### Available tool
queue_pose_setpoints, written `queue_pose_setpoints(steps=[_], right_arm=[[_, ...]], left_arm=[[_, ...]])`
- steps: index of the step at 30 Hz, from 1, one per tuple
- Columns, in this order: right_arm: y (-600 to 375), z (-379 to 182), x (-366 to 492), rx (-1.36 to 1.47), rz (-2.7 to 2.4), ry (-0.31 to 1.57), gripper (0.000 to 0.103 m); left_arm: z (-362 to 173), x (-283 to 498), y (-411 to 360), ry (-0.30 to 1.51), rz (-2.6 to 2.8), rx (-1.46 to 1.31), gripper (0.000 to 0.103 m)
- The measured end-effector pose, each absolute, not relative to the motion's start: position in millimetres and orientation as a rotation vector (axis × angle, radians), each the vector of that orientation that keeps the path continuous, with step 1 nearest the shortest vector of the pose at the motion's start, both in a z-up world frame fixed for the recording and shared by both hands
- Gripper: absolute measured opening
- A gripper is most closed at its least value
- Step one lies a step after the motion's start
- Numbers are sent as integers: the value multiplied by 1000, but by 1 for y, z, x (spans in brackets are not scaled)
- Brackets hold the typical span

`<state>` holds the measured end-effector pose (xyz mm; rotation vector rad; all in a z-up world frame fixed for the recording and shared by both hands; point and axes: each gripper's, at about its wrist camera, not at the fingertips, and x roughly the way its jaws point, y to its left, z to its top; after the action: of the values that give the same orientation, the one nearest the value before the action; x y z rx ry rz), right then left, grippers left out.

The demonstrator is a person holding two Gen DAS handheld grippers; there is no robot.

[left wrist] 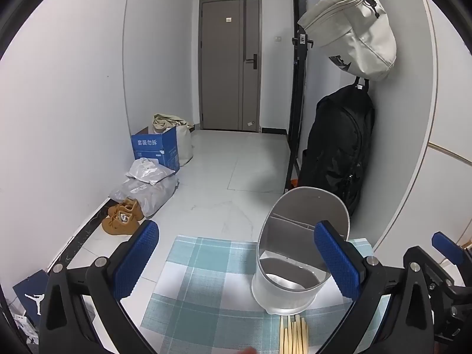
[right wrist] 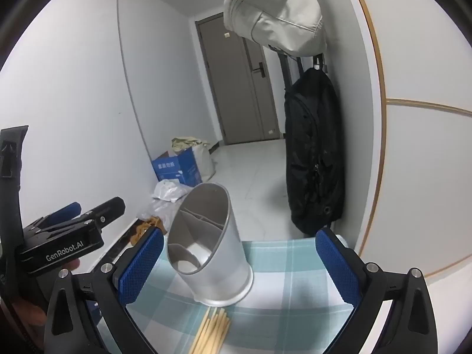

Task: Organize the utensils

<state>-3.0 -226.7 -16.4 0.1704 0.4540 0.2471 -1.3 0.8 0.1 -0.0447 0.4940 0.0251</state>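
Chopsticks (right wrist: 213, 332) lying bundled on checked mat (right wrist: 283, 268), tips just beside base of holder (right wrist: 211, 253). Holder standing upright on mat, slanted mouth showing dividers inside, nothing visible in compartments. Left gripper (left wrist: 236, 262) hovering over mat, jaws spread wide, gripping nothing, holder sitting between blue pads (left wrist: 336, 262) toward right finger. Right gripper (right wrist: 239, 268) likewise gaping wide, carrying nothing, holder near left pad. Black backpack (right wrist: 314, 159) hanging on wall behind, beige bag (right wrist: 277, 14) above.
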Motion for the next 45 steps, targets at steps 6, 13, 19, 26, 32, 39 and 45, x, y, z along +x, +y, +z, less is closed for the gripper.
queue_pose_setpoints(steps=[6, 13, 19, 26, 32, 39, 45], right_arm=[[-224, -14, -4, 150, 248, 441, 103], [-221, -16, -8, 143, 242, 434, 103], [-226, -14, -8, 151, 239, 431, 103], [-226, -15, -10, 144, 234, 429, 103], [-224, -14, -10, 137, 234, 429, 103], [-223, -14, -10, 135, 233, 428, 103], [-223, -15, -10, 133, 234, 427, 103]], left_arm=[[-1, -1, -7, 516, 32, -39, 102], [2, 1, -6, 513, 14, -48, 102], [2, -2, -4, 504, 12, -48, 102], [1, -2, -3, 510, 13, -54, 102], [1, -2, -2, 510, 13, -54, 102], [-1, -3, -1, 506, 14, -52, 102], [-2, -4, -1, 506, 13, -51, 102]])
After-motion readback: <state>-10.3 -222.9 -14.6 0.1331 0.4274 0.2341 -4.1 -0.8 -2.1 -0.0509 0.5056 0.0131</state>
